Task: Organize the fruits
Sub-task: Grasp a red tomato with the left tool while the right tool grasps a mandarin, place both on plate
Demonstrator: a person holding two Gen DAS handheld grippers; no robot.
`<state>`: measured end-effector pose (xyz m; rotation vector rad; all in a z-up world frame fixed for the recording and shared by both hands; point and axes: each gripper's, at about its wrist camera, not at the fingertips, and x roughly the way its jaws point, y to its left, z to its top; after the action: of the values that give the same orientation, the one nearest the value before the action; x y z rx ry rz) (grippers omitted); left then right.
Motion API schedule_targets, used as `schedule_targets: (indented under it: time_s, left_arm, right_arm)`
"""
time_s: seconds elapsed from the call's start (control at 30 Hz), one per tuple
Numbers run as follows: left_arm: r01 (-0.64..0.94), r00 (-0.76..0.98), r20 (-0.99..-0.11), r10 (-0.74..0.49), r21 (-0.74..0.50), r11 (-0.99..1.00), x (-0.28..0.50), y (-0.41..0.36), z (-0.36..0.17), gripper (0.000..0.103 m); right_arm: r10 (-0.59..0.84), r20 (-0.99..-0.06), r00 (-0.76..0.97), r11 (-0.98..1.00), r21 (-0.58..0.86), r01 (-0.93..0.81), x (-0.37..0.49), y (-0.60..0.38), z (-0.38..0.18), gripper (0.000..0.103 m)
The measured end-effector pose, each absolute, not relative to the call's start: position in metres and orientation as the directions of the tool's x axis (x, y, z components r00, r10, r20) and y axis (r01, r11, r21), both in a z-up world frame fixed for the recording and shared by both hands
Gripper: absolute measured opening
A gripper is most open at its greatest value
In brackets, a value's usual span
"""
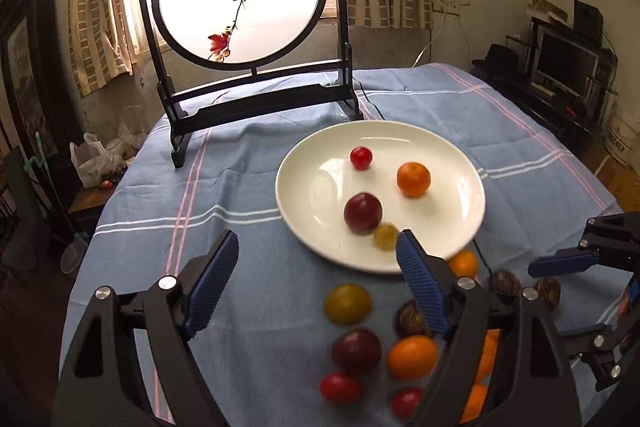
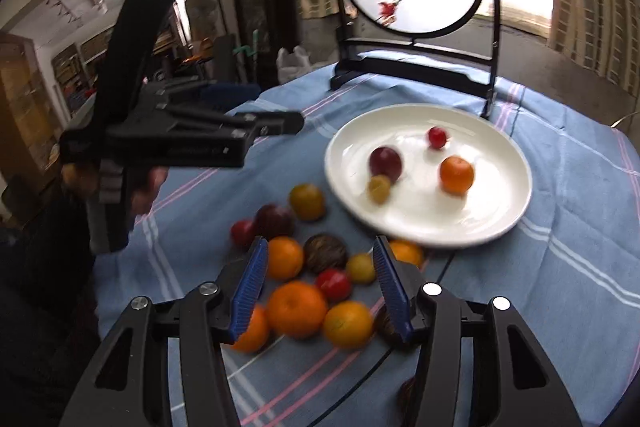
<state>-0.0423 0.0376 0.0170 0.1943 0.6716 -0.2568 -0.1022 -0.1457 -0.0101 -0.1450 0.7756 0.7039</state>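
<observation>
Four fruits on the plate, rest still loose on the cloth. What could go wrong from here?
1. The small yellow fruit sits near the white plate's front rim, by the dark plum; a nudge might roll it off.
2. The loose pile is tightly packed, so the open right gripper may bump neighbours while picking one.
3. Both views are blurred; the left gripper, also open, may misjudge a grasp.
</observation>
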Motion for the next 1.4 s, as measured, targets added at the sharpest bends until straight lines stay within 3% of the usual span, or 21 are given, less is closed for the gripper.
schedule_targets:
  time_s: [0.23,0.4,0.5,0.77,0.93,1.03,1.2,1.3,1.4]
  left_arm:
    - [0.307,0.709,-0.691,-0.140,0.123,0.944,-0.103,0.073,-0.010,0.080]
    - [0.351,0.663,-0.731,-0.159,0.116,0.929,-0.129,0.077,-0.029,0.080]
    - [0.392,0.647,-0.740,-0.184,0.115,0.913,-0.137,0.070,-0.034,0.080]
    - [0.510,0.587,-0.768,-0.256,0.105,0.853,-0.138,0.028,-0.052,0.080]
    - [0.503,0.557,-0.791,-0.253,0.078,0.861,-0.120,0.011,-0.066,0.079]
    - [0.496,0.537,-0.805,-0.252,0.059,0.866,-0.109,0.006,-0.073,0.066]
    - [0.510,0.496,-0.831,-0.251,0.045,0.859,-0.103,-0.001,-0.080,0.055]
    - [0.499,0.500,-0.826,-0.261,0.028,0.866,-0.103,0.002,-0.079,0.033]
    - [0.491,0.488,-0.829,-0.272,0.003,0.871,-0.102,0.005,-0.077,0.032]
  right_arm:
    - [0.475,-0.809,0.346,0.748,0.164,-0.643,-0.148,-0.116,-0.067,0.054]
    - [0.489,-0.803,0.342,0.766,0.206,-0.609,-0.136,-0.098,-0.081,0.053]
    - [0.476,-0.795,0.375,0.789,0.198,-0.581,-0.132,-0.095,-0.080,0.040]
    - [0.472,-0.792,0.387,0.795,0.192,-0.576,-0.143,-0.122,-0.070,0.038]
    - [0.438,-0.808,0.393,0.814,0.171,-0.555,-0.149,-0.142,-0.069,0.039]
    - [0.428,-0.816,0.390,0.820,0.168,-0.548,-0.150,-0.148,-0.071,0.039]
    - [0.436,-0.810,0.393,0.820,0.178,-0.544,-0.151,-0.154,-0.073,0.039]
    - [0.440,-0.808,0.391,0.817,0.180,-0.548,-0.151,-0.154,-0.073,0.039]
    - [0.437,-0.812,0.387,0.818,0.181,-0.546,-0.150,-0.153,-0.073,0.039]
